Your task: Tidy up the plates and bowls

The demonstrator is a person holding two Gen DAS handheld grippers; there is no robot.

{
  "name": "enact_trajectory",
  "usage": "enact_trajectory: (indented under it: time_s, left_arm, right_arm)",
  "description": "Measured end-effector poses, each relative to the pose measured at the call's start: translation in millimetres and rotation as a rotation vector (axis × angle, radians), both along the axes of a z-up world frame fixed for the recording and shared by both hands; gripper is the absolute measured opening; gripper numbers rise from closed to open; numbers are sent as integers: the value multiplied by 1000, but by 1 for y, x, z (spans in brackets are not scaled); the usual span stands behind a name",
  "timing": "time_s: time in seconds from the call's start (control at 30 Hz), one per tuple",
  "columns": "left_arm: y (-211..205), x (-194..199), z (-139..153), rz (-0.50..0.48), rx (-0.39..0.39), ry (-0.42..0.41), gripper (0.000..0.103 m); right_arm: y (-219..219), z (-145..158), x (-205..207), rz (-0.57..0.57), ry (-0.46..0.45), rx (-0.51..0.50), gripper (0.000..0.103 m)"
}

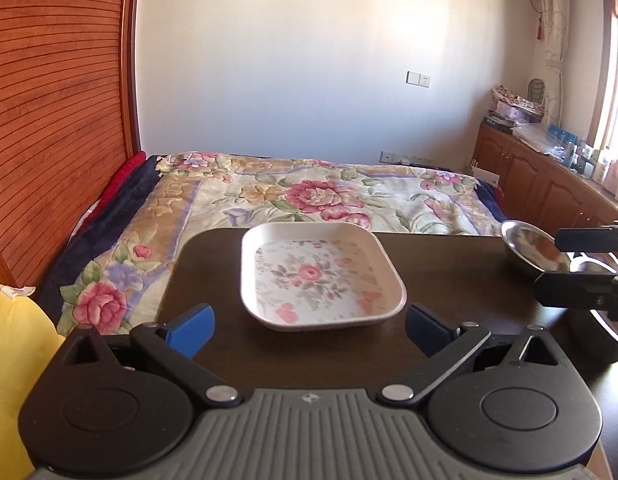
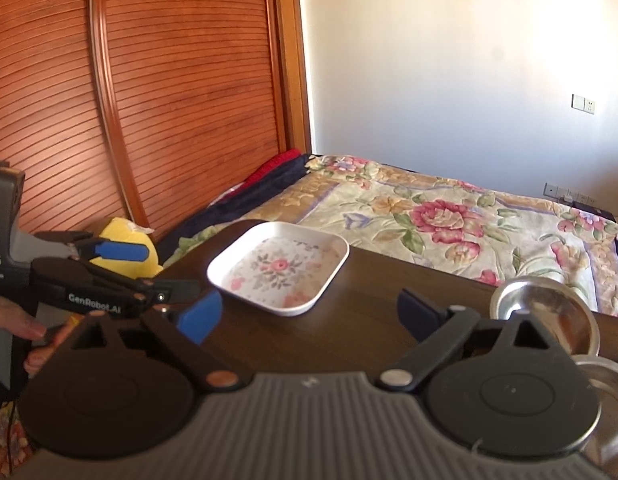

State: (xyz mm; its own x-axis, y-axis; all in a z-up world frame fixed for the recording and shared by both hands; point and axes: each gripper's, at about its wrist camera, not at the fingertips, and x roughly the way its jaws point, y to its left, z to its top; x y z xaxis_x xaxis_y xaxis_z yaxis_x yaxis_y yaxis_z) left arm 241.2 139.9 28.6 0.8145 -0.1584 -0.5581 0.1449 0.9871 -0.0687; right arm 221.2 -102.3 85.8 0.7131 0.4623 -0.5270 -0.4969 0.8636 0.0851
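1. Nearest to the camera is the left gripper (image 1: 309, 330); its blue fingers stand wide apart, one on each side of the near edge of the square floral plate (image 1: 323, 274), and they hold nothing
2. The right gripper (image 2: 309, 314) is also wide open and empty; in the left wrist view it comes in from the right side, just beside a steel bowl (image 1: 533, 249)
3. The plate lies flat on the dark wooden table (image 1: 449, 276), toward its far edge, with the flowered bed (image 1: 309, 196) behind it
4. I judge that the step in hand is the approach: nothing is lifted yet, and each gripper faces its own dish
5. The next move, I think, needs the left jaws to close on the near rim of the plate; the rim is low and sloped, so the grip may slip
6. Count: one square plate; two steel bowls, the steel bowl on the table (image 2: 545, 306) and a second steel bowl (image 2: 605, 396) at the right edge, partly hidden; two grippers; one yellow plush toy (image 2: 127, 246)
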Motion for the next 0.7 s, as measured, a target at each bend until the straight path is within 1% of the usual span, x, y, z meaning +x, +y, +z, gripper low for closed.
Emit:
enact_trajectory:
  time_s: [0.2,0.37,0.5,0.57,0.63,0.7]
  left_arm:
    - [13,27,-3,16,-5,14,103]
    - [26,52,-6,48,-18,39,103]
    - [32,69,-8,54,-37,56,102]
    - [34,78,-9,51,-41,64,99]
    - [35,86,-11,48,-41,72,95]
    - [35,92,-15,45,-48,84,90]
  right_arm:
    - [8,0,24,-21,32,27,101]
    - [12,-5,48,-43,75,55,101]
    - [14,-12,66,-57,118,75,100]
    - [15,-18,76,-64,146,89,99]
    - [17,-23,85,-70,174,99,90]
    - [20,-30,93,-73,202,97,84]
